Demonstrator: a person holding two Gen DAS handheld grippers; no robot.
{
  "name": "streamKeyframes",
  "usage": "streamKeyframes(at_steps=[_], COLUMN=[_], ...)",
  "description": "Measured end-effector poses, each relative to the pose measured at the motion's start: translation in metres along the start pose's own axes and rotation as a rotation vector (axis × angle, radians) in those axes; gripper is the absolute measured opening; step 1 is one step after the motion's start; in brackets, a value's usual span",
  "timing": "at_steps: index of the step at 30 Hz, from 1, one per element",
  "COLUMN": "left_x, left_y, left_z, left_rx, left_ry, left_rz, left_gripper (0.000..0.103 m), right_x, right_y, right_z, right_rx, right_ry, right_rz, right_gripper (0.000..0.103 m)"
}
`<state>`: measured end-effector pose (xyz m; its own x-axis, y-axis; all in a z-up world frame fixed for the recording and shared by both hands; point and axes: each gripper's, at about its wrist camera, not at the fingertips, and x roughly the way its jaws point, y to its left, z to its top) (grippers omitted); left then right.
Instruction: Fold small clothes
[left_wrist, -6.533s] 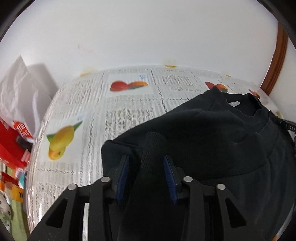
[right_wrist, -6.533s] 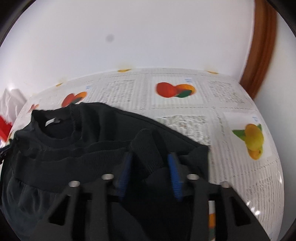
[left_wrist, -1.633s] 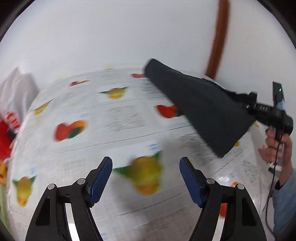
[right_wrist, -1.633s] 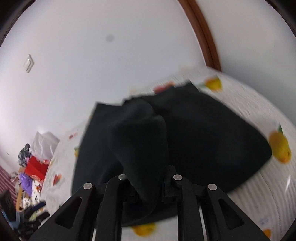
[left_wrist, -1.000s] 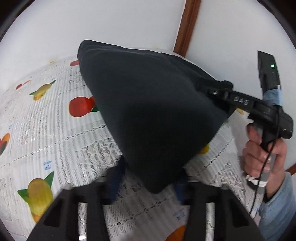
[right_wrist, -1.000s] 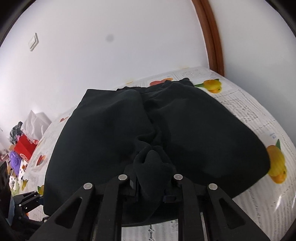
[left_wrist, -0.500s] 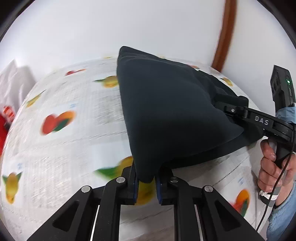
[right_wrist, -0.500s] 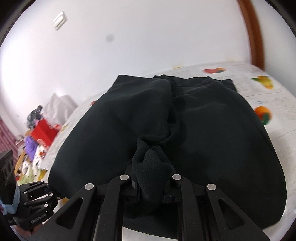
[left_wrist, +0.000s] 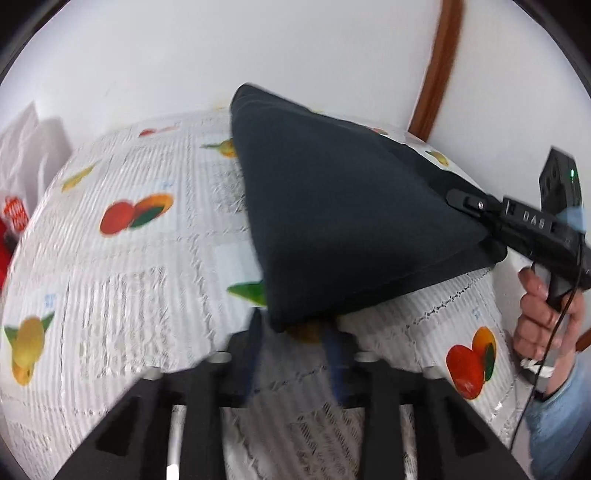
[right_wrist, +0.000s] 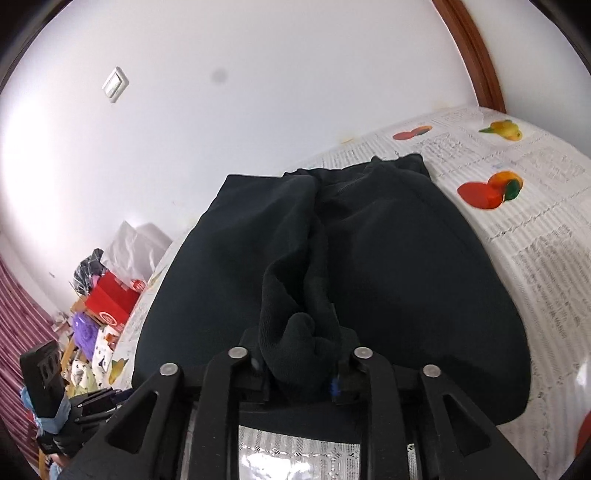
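A folded black garment (left_wrist: 351, 221) lies on the fruit-print tablecloth (left_wrist: 129, 288). My left gripper (left_wrist: 291, 332) is blurred at the garment's near corner; its jaws are opening and the corner sits loosely between the tips. At the far right edge, a hand (left_wrist: 546, 314) holds my right gripper (left_wrist: 461, 199). In the right wrist view, a bunched fold of the garment (right_wrist: 406, 277) still fills the gap of my right gripper (right_wrist: 299, 354), whose jaws are opening. My left gripper (right_wrist: 96, 402) shows at the lower left, by the garment's other end.
A white bag (left_wrist: 33, 147) and a red box (left_wrist: 14, 218) stand at the table's left end, with more clutter around the red box (right_wrist: 110, 295). A white wall and a brown door frame (left_wrist: 439, 74) stand behind the table (right_wrist: 535, 240).
Both grippers were shut on the garment half a second ago and now stand wider. The garment's near corner has dropped lower over the table. The left gripper shifted sideways.
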<state>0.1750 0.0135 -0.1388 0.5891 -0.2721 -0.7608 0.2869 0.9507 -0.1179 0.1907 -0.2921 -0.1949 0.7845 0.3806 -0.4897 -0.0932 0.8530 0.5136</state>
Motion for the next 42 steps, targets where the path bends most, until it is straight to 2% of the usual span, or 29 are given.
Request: streamKeyframes(at_steps=[2,4,7,10,11,12,14,15,18,21,22,24,27,32,36,38,40,42], left_x=[-0.002,0.011,0.027,0.043,0.046,0.046,0.048,0.049,0.049,0.049,0.049,0.046,0.042,0.057,0.065,0.066,0.065,0.066], left_y=[-0.009,-0.017,-0.021,-0.024,-0.022,-0.022,-0.021,-0.02,-0.02,-0.018,-0.018,-0.017,-0.023,-0.049,-0.048,-0.048,-0.049,-0.049], left_z=[0.003,0.019,0.031,0.036,0.037,0.037,0.039,0.039,0.039,0.04,0.041,0.04,0.042,0.053,0.054,0.055,0.055,0.053], left_rx=[0.016,0.018,0.037,0.019,0.013,0.012,0.009,0.007,0.014,0.015,0.019,0.019,0.012,0.057,0.033,0.03,0.028,0.019], left_ry=[-0.023,-0.021,-0.01,0.031,0.03,0.026,0.033,0.032,0.029,0.029,0.028,0.025,0.015,0.043,0.057,0.058,0.057,0.05], left_rz=[-0.011,-0.006,0.041,0.056,0.054,0.054,0.054,0.059,0.069,0.065,0.062,0.048,-0.018,0.043,0.073,0.083,0.096,0.103], left_gripper=[0.045,0.055,0.057,0.058,0.059,0.059,0.06,0.061,0.061,0.061,0.062,0.062,0.062,0.062,0.064,0.064,0.064,0.064], right_x=[0.005,0.011,0.021,0.034,0.039,0.044,0.046,0.04,0.004,-0.025,-0.027,-0.02,-0.008,0.0,-0.001,-0.013,-0.031,-0.045], right_y=[0.0,-0.001,0.001,0.006,0.007,0.008,0.008,0.007,-0.006,-0.028,-0.034,-0.046,-0.045,-0.024,-0.019,-0.024,-0.037,-0.054], right_z=[0.003,0.006,0.012,0.02,0.022,0.025,0.03,0.033,0.042,0.042,0.042,0.039,0.032,0.038,0.049,0.058,0.062,0.057], right_rx=[-0.002,0.006,0.026,0.033,0.031,0.025,0.003,-0.011,-0.005,0.043,0.05,0.049,0.011,-0.042,-0.079,-0.107,-0.068,-0.016], right_ry=[0.003,0.014,0.016,0.038,0.05,0.069,0.086,0.065,-0.06,-0.162,-0.156,-0.091,-0.047,-0.041,-0.027,-0.067,-0.12,-0.163], right_rz=[-0.026,-0.04,-0.06,-0.076,-0.073,-0.055,-0.03,-0.018,0.019,-0.046,-0.062,-0.09,-0.136,-0.218,-0.207,-0.17,-0.136,-0.145], right_gripper=[0.042,0.043,0.044,0.043,0.038,0.021,0.012,0.009,0.007,0.007,0.007,0.007,0.007,0.008,0.007,0.007,0.006,0.006])
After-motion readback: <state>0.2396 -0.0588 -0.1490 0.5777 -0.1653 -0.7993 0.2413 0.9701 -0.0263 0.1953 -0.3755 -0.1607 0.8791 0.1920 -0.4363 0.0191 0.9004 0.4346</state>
